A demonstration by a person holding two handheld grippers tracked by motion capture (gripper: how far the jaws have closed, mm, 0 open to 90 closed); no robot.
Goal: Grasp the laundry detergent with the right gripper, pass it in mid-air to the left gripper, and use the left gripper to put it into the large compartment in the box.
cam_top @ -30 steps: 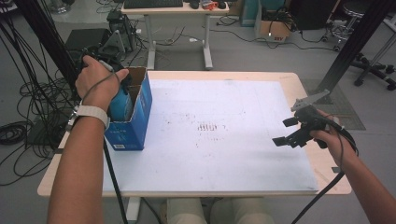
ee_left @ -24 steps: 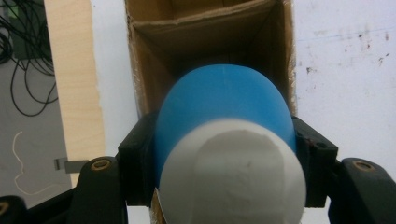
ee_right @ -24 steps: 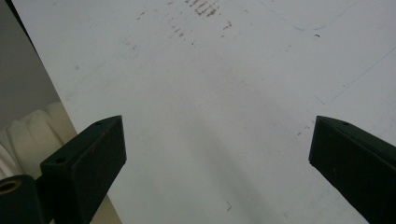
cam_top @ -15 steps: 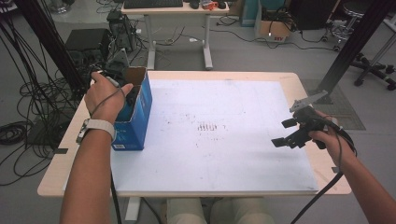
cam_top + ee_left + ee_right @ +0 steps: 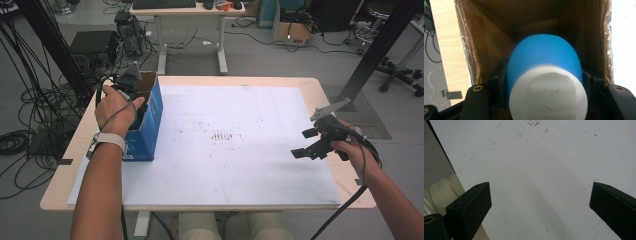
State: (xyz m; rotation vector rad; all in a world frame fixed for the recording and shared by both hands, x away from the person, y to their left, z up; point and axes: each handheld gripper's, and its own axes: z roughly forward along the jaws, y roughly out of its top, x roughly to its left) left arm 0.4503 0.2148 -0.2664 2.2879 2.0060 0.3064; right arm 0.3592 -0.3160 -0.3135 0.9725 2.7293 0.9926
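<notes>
Work in hand: lowering a blue bottle point(image 5: 544, 65) with a white cap point(image 5: 548, 93) into the open cardboard box point(image 5: 149, 112) at the table's point(image 5: 240, 165) left edge; judging the drop as nearly due

Left hand-held gripper point(image 5: 129, 82): clamping the bottle between both black jaws, pointing down into the box mouth

Right hand-held gripper point(image 5: 311, 144): hovering over the bare white table top near the right edge, jaws standing wide apart, gripping nothing

Key relation: bottle lying straight ahead of the left gripper along its jaws; long axis running down into the box, cap end nearest the camera, rounded blue end deepest; brown inner walls closing in on all sides; left hand far nearer, right hand well apart

Look of the bottle: smooth, plain blue body; chunky white round cap with a faint moulded mark; bottom of the box hidden behind it
</notes>
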